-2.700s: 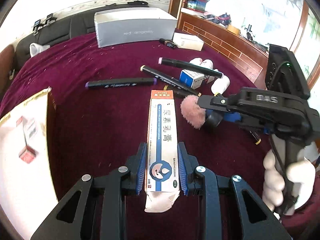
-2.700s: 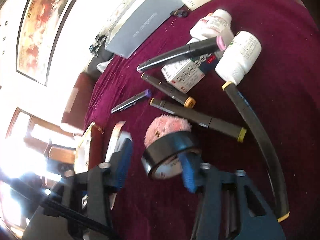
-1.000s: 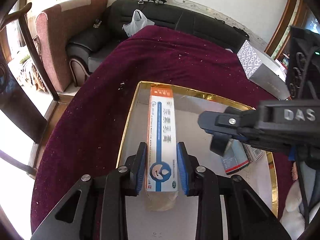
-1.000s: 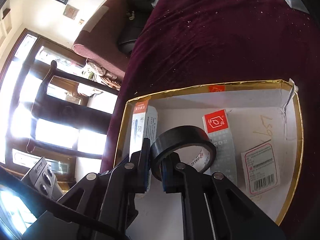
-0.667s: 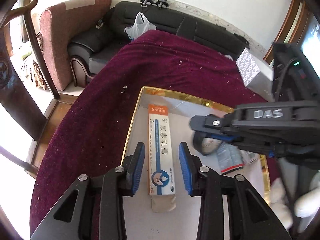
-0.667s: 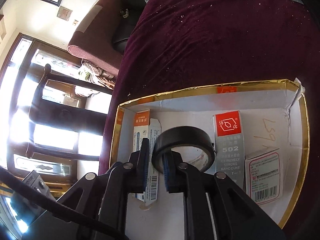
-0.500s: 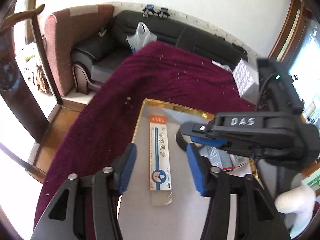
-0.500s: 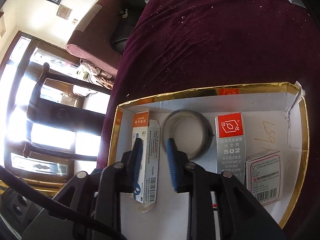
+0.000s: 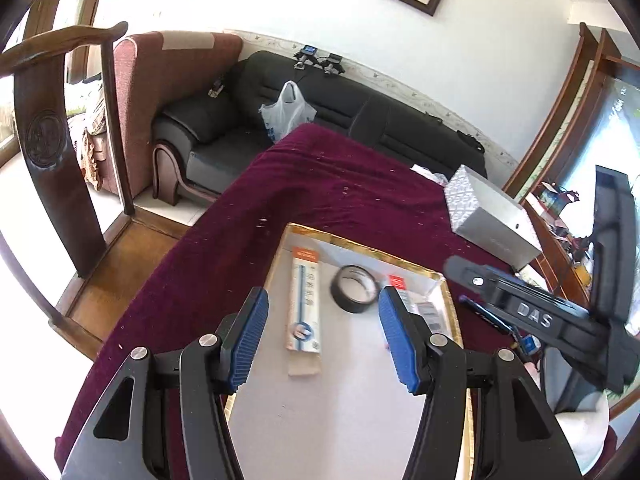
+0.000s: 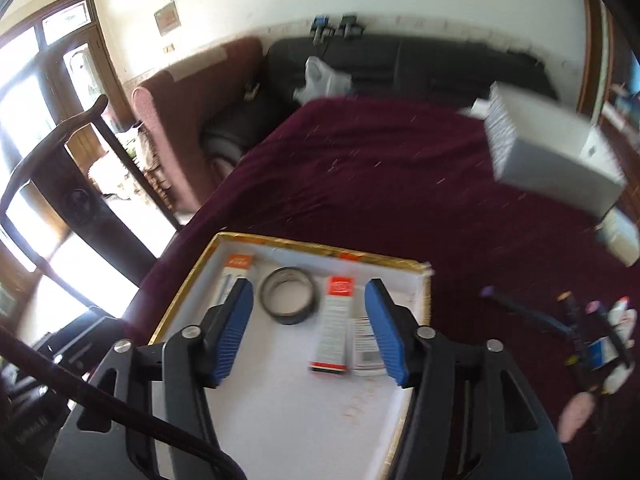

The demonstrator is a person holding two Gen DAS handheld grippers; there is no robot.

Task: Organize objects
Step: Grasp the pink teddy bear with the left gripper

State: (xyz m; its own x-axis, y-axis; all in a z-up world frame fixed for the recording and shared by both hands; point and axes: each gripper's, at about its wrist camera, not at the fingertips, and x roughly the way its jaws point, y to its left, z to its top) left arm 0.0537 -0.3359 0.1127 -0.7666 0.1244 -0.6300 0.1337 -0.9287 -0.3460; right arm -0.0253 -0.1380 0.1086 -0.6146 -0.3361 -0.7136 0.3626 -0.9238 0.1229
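A gold-rimmed white tray (image 9: 362, 245) (image 10: 298, 245) lies on the maroon table. Flat in it are a long white-and-orange ointment box (image 9: 305, 304) (image 10: 234, 270), a black tape roll (image 9: 355, 289) (image 10: 289, 295), a red-topped glue box (image 10: 335, 324) and a barcoded box (image 10: 364, 346). My left gripper (image 9: 322, 338) hangs above the tray, open, with nothing between its blue pads. My right gripper (image 10: 308, 330) also hovers over the tray, its jaws opening and empty. The right gripper's black body (image 9: 532, 316) shows at the right of the left wrist view.
A silver-grey box (image 9: 490, 220) (image 10: 552, 160) stands at the table's far right. Marker pens (image 10: 528, 316), small bottles (image 10: 622, 316) and a pink puff (image 10: 576, 412) lie right of the tray. A black sofa (image 9: 320, 104) and a wooden chair (image 9: 60, 140) stand beyond the table's edge.
The left gripper let go of the ointment box and the right let go of the tape roll; both now lie in the tray. Both grippers opened, rose and drew back.
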